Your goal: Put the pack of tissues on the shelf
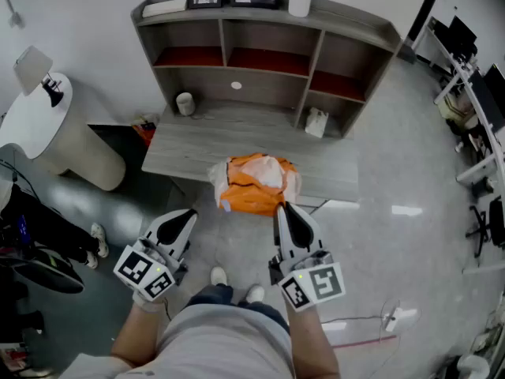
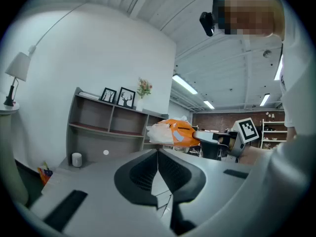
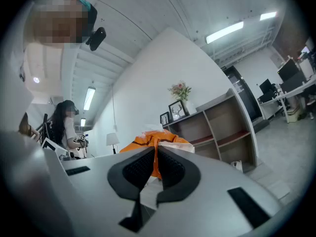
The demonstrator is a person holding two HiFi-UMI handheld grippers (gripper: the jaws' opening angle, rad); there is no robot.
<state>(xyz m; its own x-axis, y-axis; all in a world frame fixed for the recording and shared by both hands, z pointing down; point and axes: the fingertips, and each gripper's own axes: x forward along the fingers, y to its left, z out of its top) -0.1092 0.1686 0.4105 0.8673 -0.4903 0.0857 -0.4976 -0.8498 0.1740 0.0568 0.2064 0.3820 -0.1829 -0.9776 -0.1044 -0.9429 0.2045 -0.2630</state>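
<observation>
My right gripper (image 1: pixel 282 208) is clamped on the orange tissue pack (image 1: pixel 254 183), which hangs over the desk's (image 1: pixel 331 172) near edge. My left gripper (image 1: pixel 186 216) is closed and empty. I'd carry the pack level into an open shelf (image 1: pixel 267 85) bay, keeping my grip firm.

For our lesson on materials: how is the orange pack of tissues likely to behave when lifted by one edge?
Probably soft and floppy: the pack of tissues has a crinkled, baggy wrapper. Likely light, since the right gripper holds it pinched by an edge alone. The plastic-looking film may slip in the jaws.
</observation>
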